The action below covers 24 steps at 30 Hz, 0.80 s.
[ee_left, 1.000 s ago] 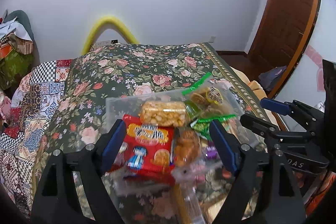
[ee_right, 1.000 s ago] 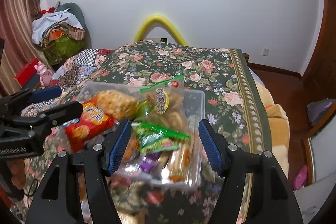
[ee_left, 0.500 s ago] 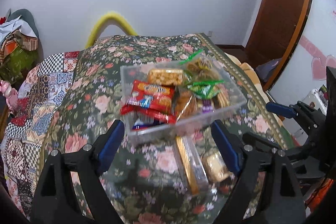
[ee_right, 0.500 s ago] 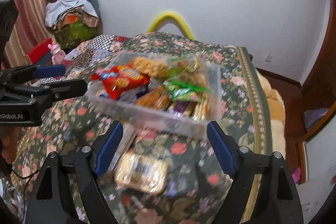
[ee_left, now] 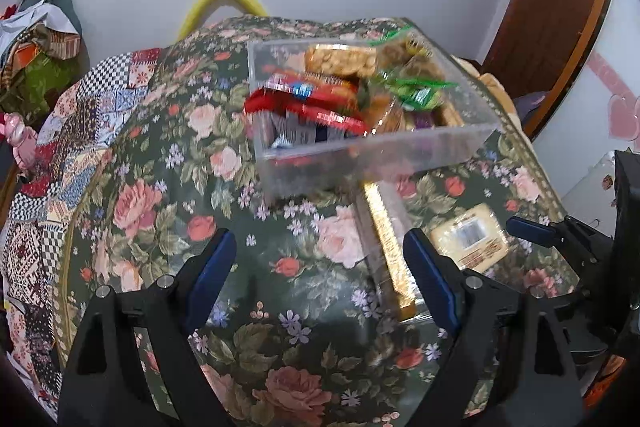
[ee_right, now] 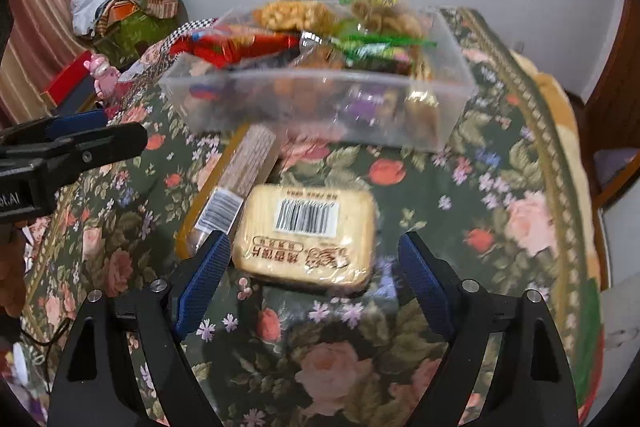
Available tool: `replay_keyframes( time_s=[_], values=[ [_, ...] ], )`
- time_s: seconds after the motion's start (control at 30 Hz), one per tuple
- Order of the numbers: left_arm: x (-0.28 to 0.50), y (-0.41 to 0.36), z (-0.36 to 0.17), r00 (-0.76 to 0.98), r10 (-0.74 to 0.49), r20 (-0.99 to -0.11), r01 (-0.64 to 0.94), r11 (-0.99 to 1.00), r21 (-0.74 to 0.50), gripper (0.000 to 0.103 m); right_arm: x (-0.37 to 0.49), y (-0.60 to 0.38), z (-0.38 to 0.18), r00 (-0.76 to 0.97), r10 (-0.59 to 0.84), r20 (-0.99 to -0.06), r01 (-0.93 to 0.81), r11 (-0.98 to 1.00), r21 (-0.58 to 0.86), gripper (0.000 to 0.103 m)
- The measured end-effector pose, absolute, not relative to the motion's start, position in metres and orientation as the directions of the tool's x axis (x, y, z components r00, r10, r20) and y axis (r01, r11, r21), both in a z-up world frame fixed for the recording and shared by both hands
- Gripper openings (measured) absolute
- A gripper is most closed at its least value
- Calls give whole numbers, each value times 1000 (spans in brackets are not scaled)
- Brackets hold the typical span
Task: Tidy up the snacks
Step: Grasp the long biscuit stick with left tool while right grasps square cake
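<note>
Right wrist view: your right gripper (ee_right: 316, 279) has its jaws standing wide apart, nothing clamped. The flat tan cake packet (ee_right: 306, 237) lies on the floral bedspread (ee_right: 500, 195) between and just ahead of the fingertips, a little toward the left jaw, whose pad sits right at the packet's near left corner. Its long axis runs across the gap, barcode label up. Just left of it, the long gold-edged biscuit sleeve (ee_right: 240, 175) runs away from the jaws toward the clear box (ee_right: 320, 107), which sits beyond both, well filled with mixed snacks.

Left wrist view: your left gripper (ee_left: 320, 279) is also spread open and empty over bare cloth. The sleeve (ee_left: 390, 251) lies at its right jaw, long axis pointing forward, its near end hidden behind the pad; contact cannot be told. The packet (ee_left: 468, 237) lies outside that jaw.

Judgement: the right hand is nearer the packet. Closing as aligned would span its long side; expect crinkly, compliant wrap.
</note>
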<state>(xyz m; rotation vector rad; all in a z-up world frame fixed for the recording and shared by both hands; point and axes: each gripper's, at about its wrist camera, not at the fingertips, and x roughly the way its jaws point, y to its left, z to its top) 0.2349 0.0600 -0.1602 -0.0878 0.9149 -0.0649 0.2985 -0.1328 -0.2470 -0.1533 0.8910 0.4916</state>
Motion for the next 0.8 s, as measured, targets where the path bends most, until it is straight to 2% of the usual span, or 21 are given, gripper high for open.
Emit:
replay_keyframes(
  time_s=[0.2,0.8],
  values=[
    [238,61,-180,577,-104,-810,8,993,-121,86,310,-125,-260,496,343,-798,-460,883,94,84],
    [259,21,-209,543,-173,-822,47,983,-177,85,309,-165,-257,545,336,-768,-402,909,113,78]
  ],
)
